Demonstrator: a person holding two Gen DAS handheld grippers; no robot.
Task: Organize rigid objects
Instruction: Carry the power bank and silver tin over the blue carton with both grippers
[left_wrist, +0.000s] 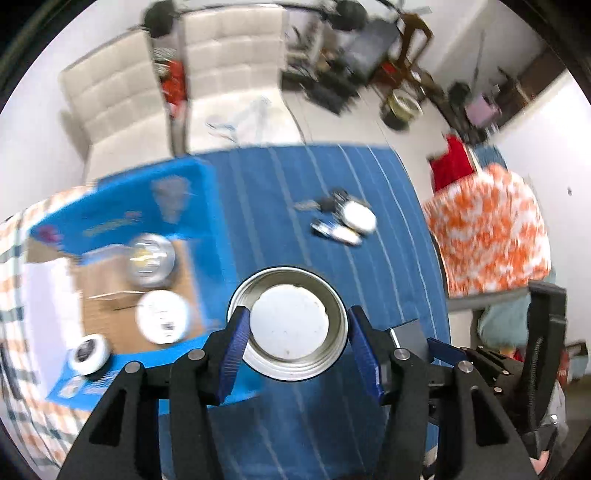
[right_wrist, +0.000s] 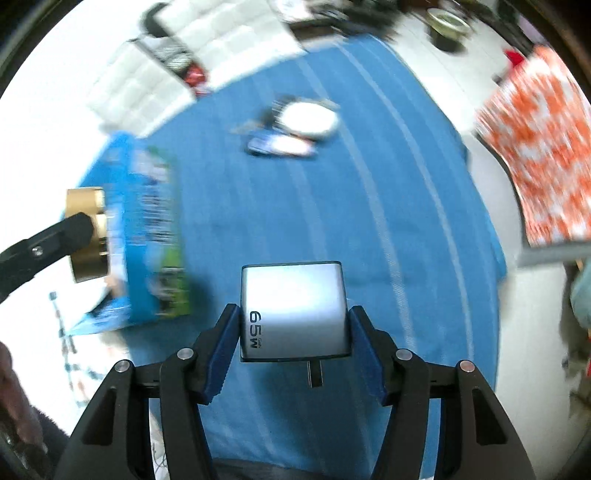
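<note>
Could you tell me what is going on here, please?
A person is sorting small items with a gripper in each hand. The left gripper is shut on a round tin, held above the blue cloth. The right gripper is shut on a silver charger marked 65W. An open box to the left already holds two round items, and a small pile is left on the cloth.
</note>
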